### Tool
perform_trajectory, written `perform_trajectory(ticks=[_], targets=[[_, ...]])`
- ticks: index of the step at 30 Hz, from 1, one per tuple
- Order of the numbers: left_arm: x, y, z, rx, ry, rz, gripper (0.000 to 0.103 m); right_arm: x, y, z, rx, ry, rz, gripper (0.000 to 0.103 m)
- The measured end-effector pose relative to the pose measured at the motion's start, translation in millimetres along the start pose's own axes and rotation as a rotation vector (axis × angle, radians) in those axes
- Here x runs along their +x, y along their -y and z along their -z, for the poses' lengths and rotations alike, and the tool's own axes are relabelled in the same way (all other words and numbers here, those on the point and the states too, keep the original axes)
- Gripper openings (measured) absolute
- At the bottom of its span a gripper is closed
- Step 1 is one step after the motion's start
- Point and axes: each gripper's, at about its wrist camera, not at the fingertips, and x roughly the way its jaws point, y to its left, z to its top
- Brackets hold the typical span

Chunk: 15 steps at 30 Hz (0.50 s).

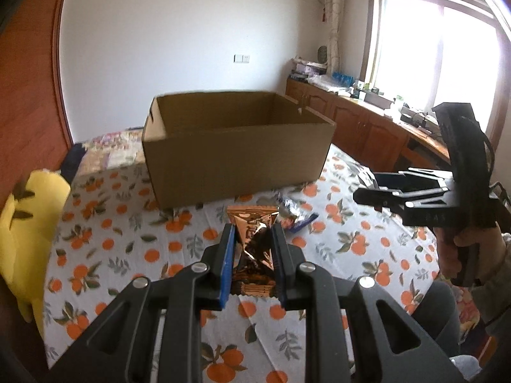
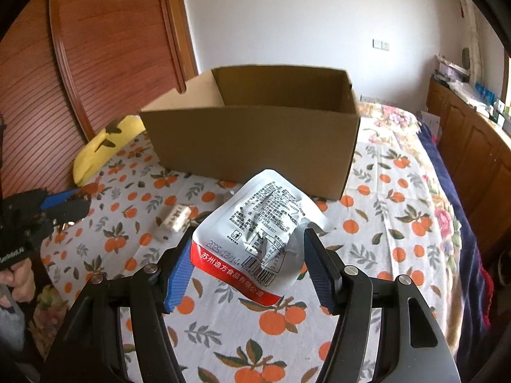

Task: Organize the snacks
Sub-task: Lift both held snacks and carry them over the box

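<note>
Left gripper (image 1: 252,233): both blue-padded fingers (image 1: 227,255) pinch a copper-brown foil snack packet (image 1: 254,249) between them. The packet stands on edge in the gap, its crimped lower seam toward the camera below the pads, its upper seam poking past the fingertips, clear of the bedcover. Foil is glossy and creased, with pale lettering too blurred to read. Right gripper (image 2: 249,239): fingers are spread about midway and close on a white snack pouch (image 2: 258,233), one pad at each side edge; the right edge is buckled inward against the right pad. The pouch lies tilted, back face up, with its top corner past the fingertips toward the cardboard box (image 2: 255,134). It shows fine black print, a barcode, a stamped date and a red band with white characters along the near edge. The box is open-topped, plain brown, standing on the orange-print cloth (image 2: 383,210) ahead of both grippers; what lies on its floor cannot be seen. On the cloth, loose: a small white wrapped snack (image 2: 175,218) just left of the pouch in the right wrist view, and a silver-and-blue wrapper (image 1: 295,217) just beyond the copper packet in the left wrist view. A yellow plush toy (image 2: 102,146) lies at the cloth's left edge, near the box.
</note>
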Motion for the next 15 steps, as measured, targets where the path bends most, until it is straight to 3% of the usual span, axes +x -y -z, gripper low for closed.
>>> perform_trajectory(ticks=[15], targets=[[-4, 13, -71, 0.082, 0.082, 0.02, 0.02, -43, -14, -45, -0.073, 0.108, 0.006, 0.066]])
